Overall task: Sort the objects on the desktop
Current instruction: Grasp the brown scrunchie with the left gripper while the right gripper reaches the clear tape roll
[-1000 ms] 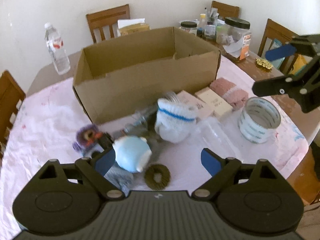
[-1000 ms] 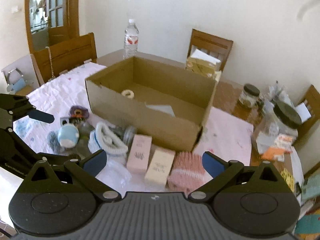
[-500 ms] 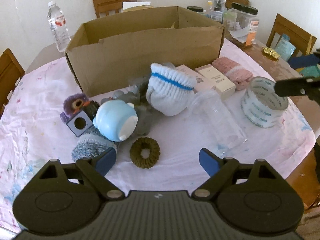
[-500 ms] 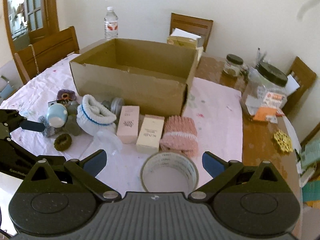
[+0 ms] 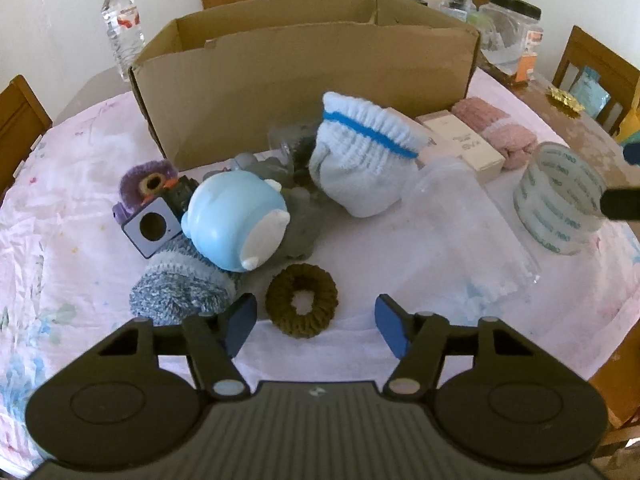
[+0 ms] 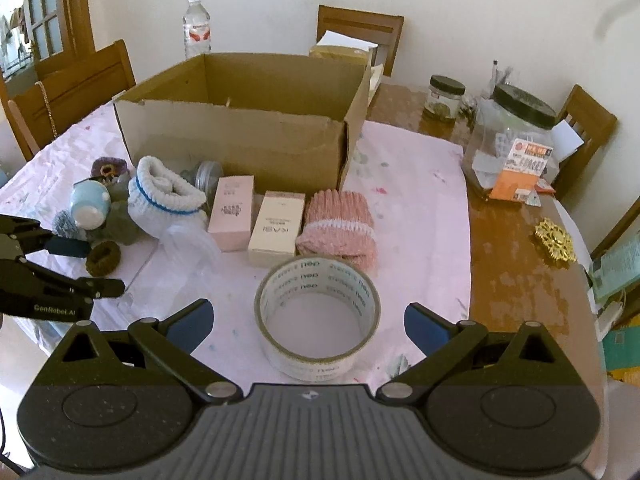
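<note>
From the left wrist camera I have the brown knitted ring (image 5: 301, 300) just ahead of my left gripper (image 5: 316, 326), at about twelve o'clock and a touch toward eleven, lying flat on the pink cloth (image 5: 68, 216) and not yet between the pads. The left tongs stand apart with nothing in them. I judge that ring to be light, soft and squashy, so I would close across one side of its band rather than span the whole loop; it should not slip, but it may fold. My right gripper (image 6: 308, 322) also stands wide apart and empty, with the tape roll (image 6: 318, 312) sitting upright on the cloth at twelve o'clock, its near rim just between the blue pads (image 6: 425, 326) as that camera sees it. I take the roll to be stiff, fairly light and smooth on its outer face, so pinching the wall, one pad inside the hole and one outside, looks safer than squeezing across the full width. The cardboard box (image 6: 240, 136) stands open beyond both, at twelve o'clock, well apart from either gripper, with the pile of socks (image 5: 360, 160) and small cartons (image 6: 256, 220) between.
</note>
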### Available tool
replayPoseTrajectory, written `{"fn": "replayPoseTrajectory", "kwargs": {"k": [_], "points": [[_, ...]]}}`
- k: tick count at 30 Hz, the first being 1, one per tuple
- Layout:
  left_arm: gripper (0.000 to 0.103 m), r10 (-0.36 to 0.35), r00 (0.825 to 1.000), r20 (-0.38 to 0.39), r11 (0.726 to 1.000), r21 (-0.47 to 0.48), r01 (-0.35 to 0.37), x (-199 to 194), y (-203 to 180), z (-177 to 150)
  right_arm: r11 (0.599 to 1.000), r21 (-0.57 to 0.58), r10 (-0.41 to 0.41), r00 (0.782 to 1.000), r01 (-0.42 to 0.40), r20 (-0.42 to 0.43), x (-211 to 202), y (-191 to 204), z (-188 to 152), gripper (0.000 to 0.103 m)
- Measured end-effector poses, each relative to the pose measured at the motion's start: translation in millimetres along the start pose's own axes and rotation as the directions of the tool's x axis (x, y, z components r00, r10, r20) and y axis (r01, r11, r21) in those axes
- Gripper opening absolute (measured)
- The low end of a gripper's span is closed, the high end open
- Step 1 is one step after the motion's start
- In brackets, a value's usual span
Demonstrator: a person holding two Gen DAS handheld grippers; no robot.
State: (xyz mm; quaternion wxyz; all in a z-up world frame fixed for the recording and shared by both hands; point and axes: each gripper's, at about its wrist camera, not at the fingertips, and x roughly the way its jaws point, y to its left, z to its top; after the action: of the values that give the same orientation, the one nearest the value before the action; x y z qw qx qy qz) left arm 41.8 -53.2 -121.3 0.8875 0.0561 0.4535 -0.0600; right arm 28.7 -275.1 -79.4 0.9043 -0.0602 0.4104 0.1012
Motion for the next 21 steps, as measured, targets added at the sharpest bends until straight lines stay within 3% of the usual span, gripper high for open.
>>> {"fn": "replayPoseTrajectory", "kwargs": {"k": [5, 21], "points": [[0.044, -0.034, 0.999, 0.003, 0.999, -0.025, 0.034, 0.7, 4.1, 3.6, 1.0, 0.005, 0.002, 1.0, -0.002, -0.017, 8.7, -0.3, -2.5, 0.103], [0.044, -0.028, 1.0, -0.001, 0.999, -0.039, 0.027, 3.2, 3.0, 7.8, 1.0, -0.022, 0.007, 0.998, -0.008, -0.062, 49.7, -3.0, -1.2, 0.103]]}}
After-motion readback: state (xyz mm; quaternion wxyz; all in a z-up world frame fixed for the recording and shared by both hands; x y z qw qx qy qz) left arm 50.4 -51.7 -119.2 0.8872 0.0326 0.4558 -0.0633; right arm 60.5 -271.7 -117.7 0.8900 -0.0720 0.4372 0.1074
